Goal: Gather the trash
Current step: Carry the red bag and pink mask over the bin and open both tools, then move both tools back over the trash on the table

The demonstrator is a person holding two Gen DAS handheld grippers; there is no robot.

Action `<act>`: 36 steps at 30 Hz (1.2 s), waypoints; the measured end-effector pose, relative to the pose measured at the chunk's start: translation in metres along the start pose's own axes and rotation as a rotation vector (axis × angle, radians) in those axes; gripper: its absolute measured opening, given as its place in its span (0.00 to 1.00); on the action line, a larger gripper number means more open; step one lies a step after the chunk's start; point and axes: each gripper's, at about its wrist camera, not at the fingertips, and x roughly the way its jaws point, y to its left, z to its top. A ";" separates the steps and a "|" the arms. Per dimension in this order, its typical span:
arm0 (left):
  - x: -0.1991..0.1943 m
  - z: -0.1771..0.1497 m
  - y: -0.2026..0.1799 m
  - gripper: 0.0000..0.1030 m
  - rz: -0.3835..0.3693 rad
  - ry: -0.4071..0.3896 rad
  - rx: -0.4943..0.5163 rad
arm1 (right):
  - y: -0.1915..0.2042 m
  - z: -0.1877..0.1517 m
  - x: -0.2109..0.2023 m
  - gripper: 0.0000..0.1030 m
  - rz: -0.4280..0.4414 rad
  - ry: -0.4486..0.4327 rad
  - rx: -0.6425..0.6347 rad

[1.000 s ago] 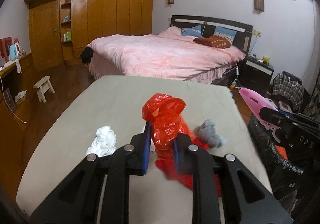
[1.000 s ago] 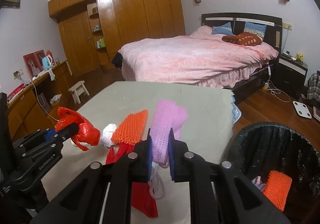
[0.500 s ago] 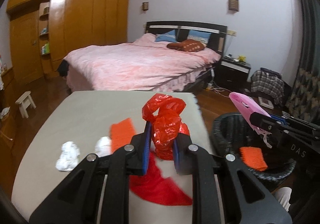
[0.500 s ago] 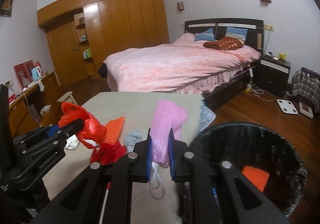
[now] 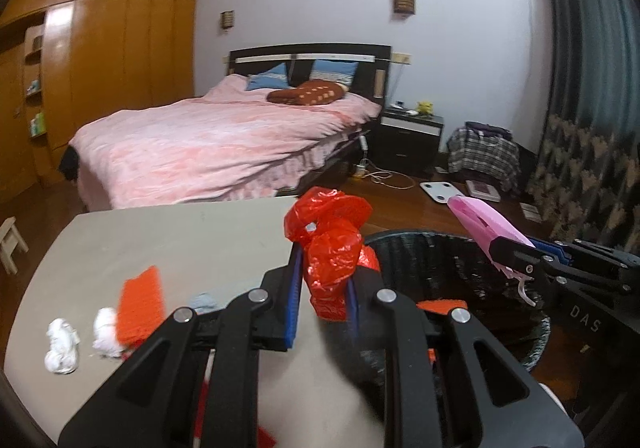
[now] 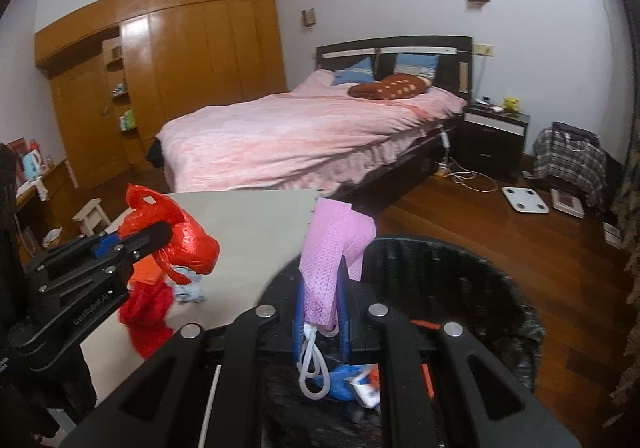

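My left gripper (image 5: 322, 284) is shut on a crumpled red plastic bag (image 5: 330, 244), held at the table's right edge beside the black trash bin (image 5: 424, 248). From the right wrist view the same red plastic bag (image 6: 176, 234) hangs over the table. My right gripper (image 6: 322, 308) is shut on a pink face mask (image 6: 334, 252) whose white ear loops dangle over the trash bin (image 6: 492, 300). The pink face mask (image 5: 480, 221) also shows above the bin in the left wrist view. Inside the bin lie an orange piece (image 5: 442, 304) and blue and white scraps (image 6: 352, 382).
On the grey table (image 5: 192, 240) lie an orange mesh piece (image 5: 142, 304), two white tissue wads (image 5: 62, 340), a small blue-grey cloth (image 5: 202, 302) and a red cloth (image 6: 146, 308). Behind stand a pink bed (image 5: 224, 143), a nightstand (image 5: 412, 133) and a wooden wardrobe (image 5: 120, 55).
Both grippers swung right, off the table's middle toward the bin. The pink mask now hangs over the bin's opening and the red bag has reached the table's right edge beside it.
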 end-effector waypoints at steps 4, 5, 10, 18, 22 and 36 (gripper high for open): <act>0.011 0.002 -0.018 0.18 -0.032 0.003 0.016 | -0.018 -0.003 -0.002 0.13 -0.037 0.000 0.020; 0.013 0.002 -0.020 0.18 -0.039 0.004 0.020 | -0.024 -0.004 -0.002 0.13 -0.046 0.002 0.027; 0.031 0.003 -0.038 0.18 -0.080 0.018 0.040 | -0.044 -0.008 0.001 0.13 -0.071 0.015 0.054; 0.065 0.003 -0.064 0.21 -0.155 0.067 0.051 | -0.070 -0.022 0.012 0.17 -0.118 0.060 0.092; 0.080 -0.001 -0.073 0.32 -0.184 0.104 0.052 | -0.080 -0.028 0.013 0.28 -0.145 0.073 0.099; 0.053 -0.002 -0.020 0.77 -0.078 0.073 0.026 | -0.064 -0.023 -0.005 0.94 -0.139 0.005 0.106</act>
